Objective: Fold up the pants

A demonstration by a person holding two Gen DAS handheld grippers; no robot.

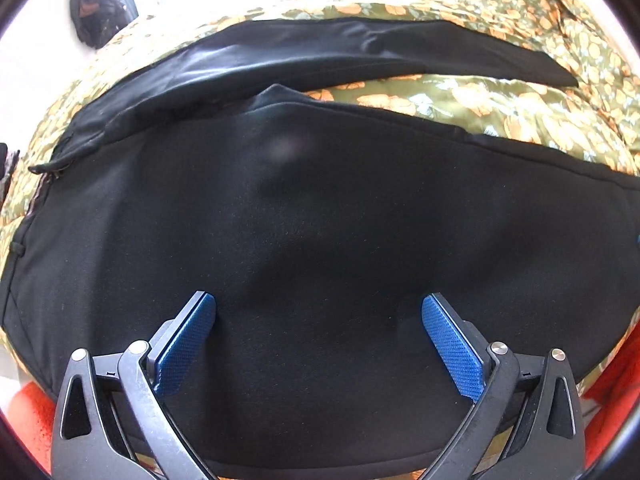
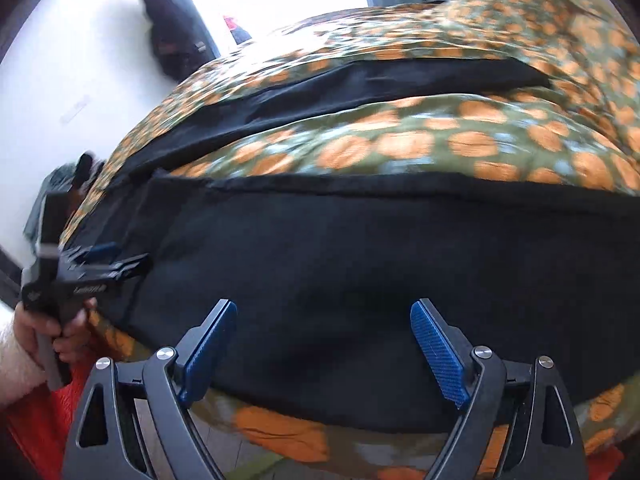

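Note:
Black pants (image 1: 320, 220) lie spread on a bed; the near leg fills the left wrist view and the far leg (image 1: 320, 52) lies apart behind it. My left gripper (image 1: 318, 306) hovers open over the near leg, its blue pads (image 1: 192, 340) wide apart with nothing clamped. In the right wrist view the same pants (image 2: 340, 260) stretch across, the far leg (image 2: 360, 84) beyond. My right gripper (image 2: 324, 308) is open above the near leg's front edge, holding nothing. The left gripper (image 2: 128, 256) shows at the pants' left end, held by a hand (image 2: 28, 336).
A green bedspread with orange flowers (image 1: 460, 100) covers the bed (image 2: 400, 144). Orange-red cloth (image 2: 40, 420) hangs at the near bed edge. A white wall and a dark hanging item (image 2: 168, 28) stand beyond the bed's left end.

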